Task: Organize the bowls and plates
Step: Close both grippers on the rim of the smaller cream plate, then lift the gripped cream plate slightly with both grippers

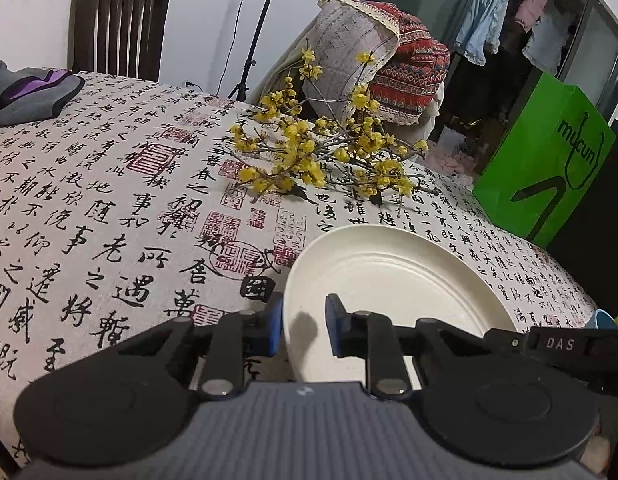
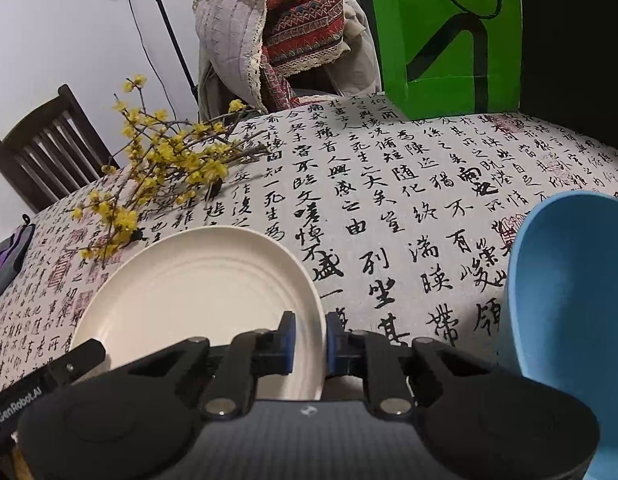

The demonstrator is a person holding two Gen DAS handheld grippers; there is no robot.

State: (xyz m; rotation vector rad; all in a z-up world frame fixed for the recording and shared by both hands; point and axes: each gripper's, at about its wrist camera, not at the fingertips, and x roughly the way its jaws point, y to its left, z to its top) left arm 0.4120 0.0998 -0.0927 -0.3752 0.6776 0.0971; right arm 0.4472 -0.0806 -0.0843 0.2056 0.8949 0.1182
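The white plate (image 1: 389, 276) is straddled at opposite rims by the left gripper (image 1: 303, 328) and right gripper (image 2: 311, 340), fingers narrowed. Actual pad contact cannot be told. The blue bowl (image 2: 569, 300) is cut off at the frame edge.

Count: 1 round cream ceramic plate (image 1: 393, 280), 1 blue plastic bowl (image 2: 569, 300), 1 bunch of yellow-blossom twigs (image 1: 325, 152), 1 grey-purple cloth bundle (image 1: 29, 92), 1 green paper bag (image 1: 549, 160), 1 dark wooden slat-back chair (image 1: 119, 20), 2 tools: left (image 1: 304, 330), right (image 2: 311, 340).

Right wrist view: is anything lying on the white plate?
No, the white plate shows a bare ribbed surface; the flowering branches lie beyond it on the tablecloth.
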